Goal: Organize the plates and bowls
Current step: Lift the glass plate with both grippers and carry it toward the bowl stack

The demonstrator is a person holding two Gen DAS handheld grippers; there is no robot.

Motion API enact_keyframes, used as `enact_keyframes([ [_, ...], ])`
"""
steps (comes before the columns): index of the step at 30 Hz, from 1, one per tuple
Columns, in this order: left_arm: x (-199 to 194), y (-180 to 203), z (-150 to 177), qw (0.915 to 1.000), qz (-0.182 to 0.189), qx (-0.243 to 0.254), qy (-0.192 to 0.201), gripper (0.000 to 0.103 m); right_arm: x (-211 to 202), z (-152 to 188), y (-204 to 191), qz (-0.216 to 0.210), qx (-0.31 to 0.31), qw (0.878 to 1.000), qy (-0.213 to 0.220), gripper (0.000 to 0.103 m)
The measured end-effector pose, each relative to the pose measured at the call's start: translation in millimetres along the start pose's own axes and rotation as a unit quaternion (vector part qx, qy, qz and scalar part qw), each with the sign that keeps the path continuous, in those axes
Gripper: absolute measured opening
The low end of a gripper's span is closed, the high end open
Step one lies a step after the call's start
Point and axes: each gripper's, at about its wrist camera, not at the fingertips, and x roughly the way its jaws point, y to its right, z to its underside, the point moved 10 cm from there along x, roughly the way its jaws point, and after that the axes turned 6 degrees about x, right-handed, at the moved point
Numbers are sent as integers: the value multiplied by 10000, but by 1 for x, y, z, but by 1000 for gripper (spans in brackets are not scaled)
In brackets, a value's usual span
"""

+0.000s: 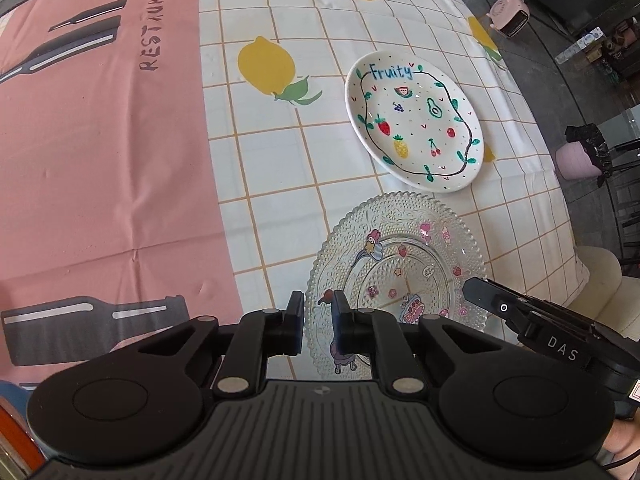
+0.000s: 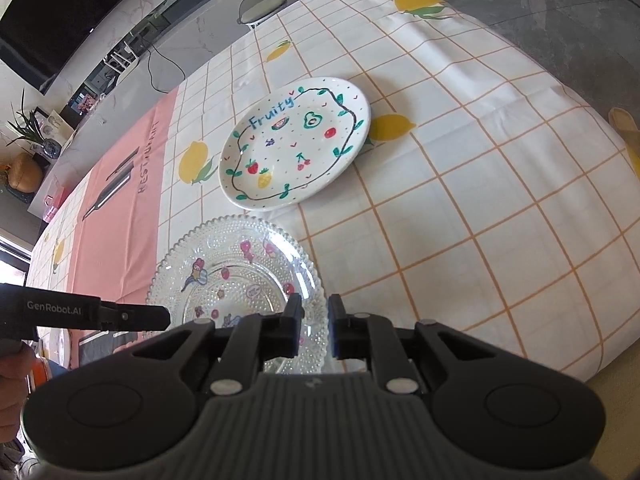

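A clear glass plate [image 1: 404, 276] with cartoon stickers is held near the table's front edge; it also shows in the right wrist view [image 2: 236, 272]. My left gripper [image 1: 319, 320] is shut on its left rim. My right gripper [image 2: 315, 326] is shut on its right rim. A white oval plate [image 1: 416, 120] painted with fruit and the word "Fruity" lies on the tablecloth just beyond the glass plate; it also shows in the right wrist view [image 2: 296, 142]. Each gripper body shows in the other's view.
The table carries a white checked cloth with lemons [image 1: 312, 168] and a pink "RESTAURANT" mat [image 1: 100, 140] at the left. The table edge [image 2: 560, 368] drops off at the right. A pink bin [image 1: 580, 160] and a small heater [image 1: 510, 16] stand on the floor.
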Motion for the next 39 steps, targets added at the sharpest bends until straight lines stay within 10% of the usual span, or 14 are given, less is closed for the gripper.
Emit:
enact_keyframes([
  [14,-53,-37,13,9990,-269,-351,79,15,-12,7,-53,-571,-395,9976,34,12],
  [39,-52,-112,46,9956,-557,-679,-317,15,43,75,-121,-315,-1596,9811,-1044,17],
])
